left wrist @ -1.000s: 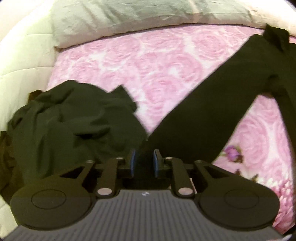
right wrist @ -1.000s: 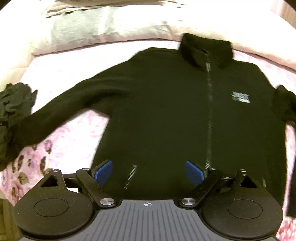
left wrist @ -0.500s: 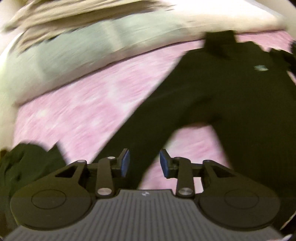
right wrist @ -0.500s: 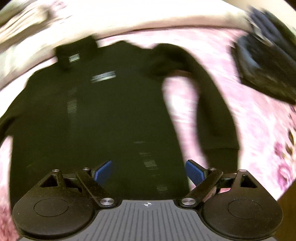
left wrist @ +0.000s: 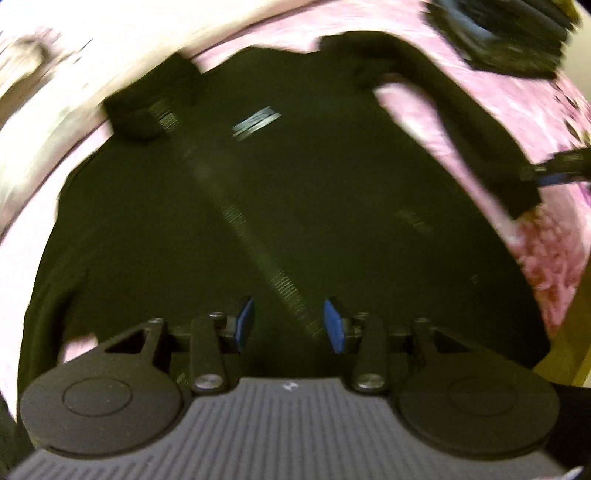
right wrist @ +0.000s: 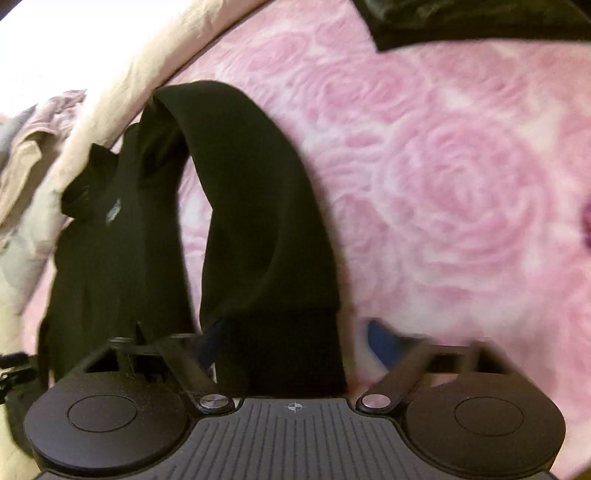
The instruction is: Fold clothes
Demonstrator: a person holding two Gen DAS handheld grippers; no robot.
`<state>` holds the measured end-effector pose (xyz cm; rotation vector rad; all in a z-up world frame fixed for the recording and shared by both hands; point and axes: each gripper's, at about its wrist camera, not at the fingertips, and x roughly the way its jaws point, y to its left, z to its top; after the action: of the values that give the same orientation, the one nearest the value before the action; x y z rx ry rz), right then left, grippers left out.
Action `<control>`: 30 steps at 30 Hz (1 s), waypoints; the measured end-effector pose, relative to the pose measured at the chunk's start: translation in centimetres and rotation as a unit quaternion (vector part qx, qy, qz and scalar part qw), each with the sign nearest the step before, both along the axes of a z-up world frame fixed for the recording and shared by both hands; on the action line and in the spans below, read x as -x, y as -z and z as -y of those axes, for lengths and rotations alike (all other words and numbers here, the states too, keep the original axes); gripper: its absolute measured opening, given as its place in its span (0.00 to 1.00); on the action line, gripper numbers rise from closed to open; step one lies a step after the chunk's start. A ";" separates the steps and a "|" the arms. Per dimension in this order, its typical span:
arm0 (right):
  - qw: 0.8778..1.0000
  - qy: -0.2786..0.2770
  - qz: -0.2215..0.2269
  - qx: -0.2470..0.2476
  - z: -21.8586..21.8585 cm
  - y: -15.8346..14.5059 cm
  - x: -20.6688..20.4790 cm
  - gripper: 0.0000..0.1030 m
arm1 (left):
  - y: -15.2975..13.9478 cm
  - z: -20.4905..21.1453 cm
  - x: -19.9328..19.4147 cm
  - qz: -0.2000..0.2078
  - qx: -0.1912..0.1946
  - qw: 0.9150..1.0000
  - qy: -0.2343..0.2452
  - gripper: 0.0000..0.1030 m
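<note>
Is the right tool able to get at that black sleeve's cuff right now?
Probably yes. The cuff of the jacket already lies between the right tool's closing jaws, nothing covering it; only the pink bedspread lies beneath.

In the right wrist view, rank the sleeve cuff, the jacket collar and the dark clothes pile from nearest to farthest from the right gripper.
1. Sleeve cuff: between the closing jaws of the right gripper, bottom centre.
2. Jacket collar: up on the left, by the cream bedding.
3. Dark clothes pile: top right corner, across the pink sheet.
</note>
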<state>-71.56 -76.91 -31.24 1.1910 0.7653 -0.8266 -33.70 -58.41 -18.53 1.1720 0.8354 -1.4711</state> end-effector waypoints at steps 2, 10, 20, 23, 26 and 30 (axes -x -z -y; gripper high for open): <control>1.000 0.000 0.011 -0.011 0.9 0.5 0.7 0.09 | -0.3 1.4 1.8 0.006 -0.001 1.000 0.023 0.37; 0.967 0.040 -0.143 0.206 8.4 -12.0 9.1 0.06 | -2.2 4.8 4.3 -0.001 0.018 0.999 0.033 0.37; 0.970 0.012 -0.127 0.207 8.7 -10.1 5.0 0.95 | 0.6 2.6 7.1 -0.018 -0.022 0.999 0.046 0.39; 0.983 -0.019 -0.087 0.161 6.7 -7.5 1.9 0.95 | 1.1 1.9 7.1 -0.016 -0.032 0.998 0.046 0.40; 0.988 -0.048 -0.070 0.130 5.7 -5.6 -0.4 0.95 | 1.3 1.1 7.0 -0.010 -0.038 0.998 0.044 0.41; 0.992 -0.060 -0.051 0.097 5.2 -4.7 -1.6 0.95 | 1.2 0.2 6.2 -0.004 -0.040 0.999 0.026 0.41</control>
<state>-69.93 -82.12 -26.57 0.9275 0.8121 -0.8458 -39.94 -58.65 -19.70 1.2568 0.8813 -1.4980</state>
